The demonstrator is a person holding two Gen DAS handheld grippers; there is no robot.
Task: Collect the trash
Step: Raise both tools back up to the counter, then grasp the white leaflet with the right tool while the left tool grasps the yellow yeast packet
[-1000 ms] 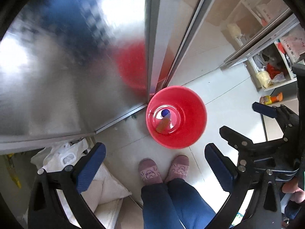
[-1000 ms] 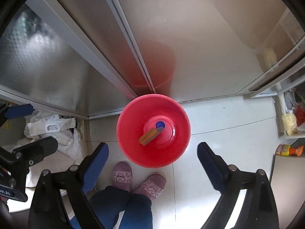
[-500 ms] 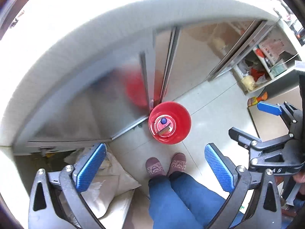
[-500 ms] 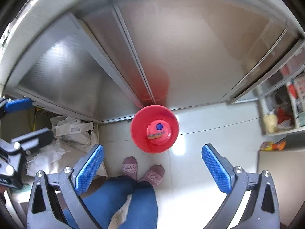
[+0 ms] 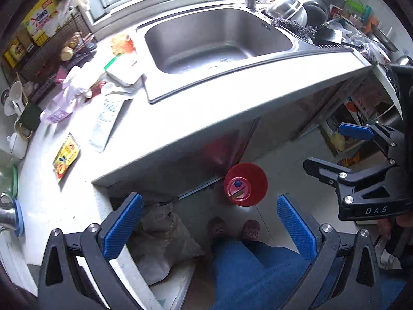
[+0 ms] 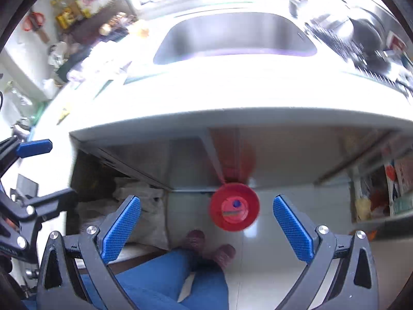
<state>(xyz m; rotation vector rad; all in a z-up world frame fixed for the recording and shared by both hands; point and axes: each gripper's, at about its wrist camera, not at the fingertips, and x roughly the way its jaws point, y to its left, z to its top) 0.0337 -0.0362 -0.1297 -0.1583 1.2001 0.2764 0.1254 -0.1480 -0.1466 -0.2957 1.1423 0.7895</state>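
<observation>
Both the left gripper [image 5: 206, 222] and right gripper [image 6: 206, 222] hang empty, fingers apart, above the red bucket [image 5: 245, 184]; wrappers [image 5: 65, 156], probably trash, lie near the tabletop's [image 5: 193, 108] left edge.

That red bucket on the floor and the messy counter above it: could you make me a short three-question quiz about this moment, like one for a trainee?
1. True or false: the red bucket stands on the floor in front of the cabinet below the sink.
2. Multiple choice: the left gripper and right gripper are (A) both open and holding nothing, (B) both shut on wrappers, (C) one open, one shut.
3. Fill in: on the counter, left of the sink, lies a flat yellow ____.

Key
1. True.
2. A.
3. Packet; a white printed wrapper lies beside it.
</observation>
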